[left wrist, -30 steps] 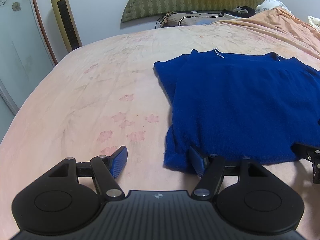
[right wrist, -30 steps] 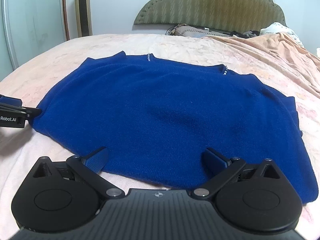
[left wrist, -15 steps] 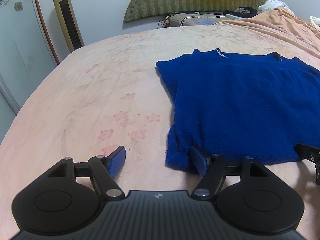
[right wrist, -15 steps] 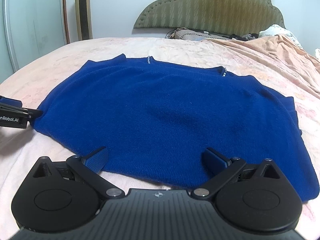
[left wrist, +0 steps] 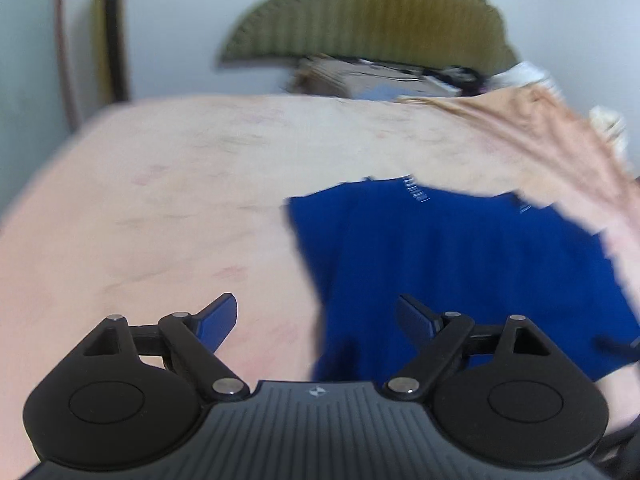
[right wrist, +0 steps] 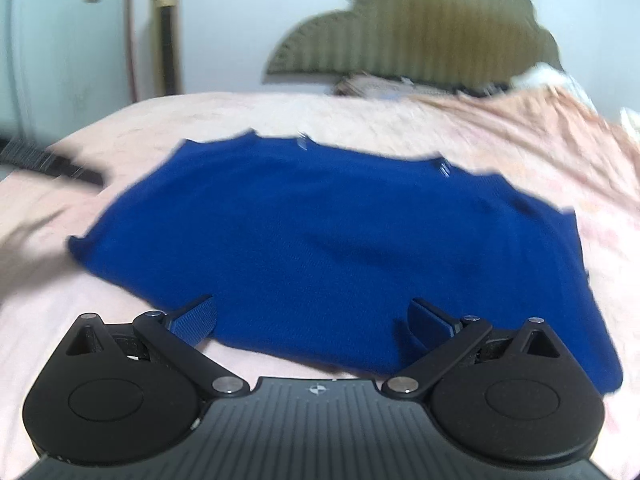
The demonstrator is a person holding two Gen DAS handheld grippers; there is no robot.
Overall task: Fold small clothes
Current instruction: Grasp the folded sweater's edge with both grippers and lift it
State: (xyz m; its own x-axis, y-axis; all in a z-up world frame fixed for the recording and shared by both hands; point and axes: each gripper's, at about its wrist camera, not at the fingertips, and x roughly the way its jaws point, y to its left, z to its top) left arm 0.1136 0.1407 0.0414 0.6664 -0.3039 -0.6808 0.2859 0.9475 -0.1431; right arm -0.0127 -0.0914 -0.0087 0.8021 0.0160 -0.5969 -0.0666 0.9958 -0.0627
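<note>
On pink bedsheet: blue sweater flat; left tongs opening, empty; right tongs spread, empty.

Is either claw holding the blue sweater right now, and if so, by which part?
Nothing is held. The left claw is opening above the sweater edge, pads clear of it. The right claw stands open over the hem.

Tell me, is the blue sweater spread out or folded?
Partly folded: the sweater lies flat, sleeves tucked out of sight.
</note>
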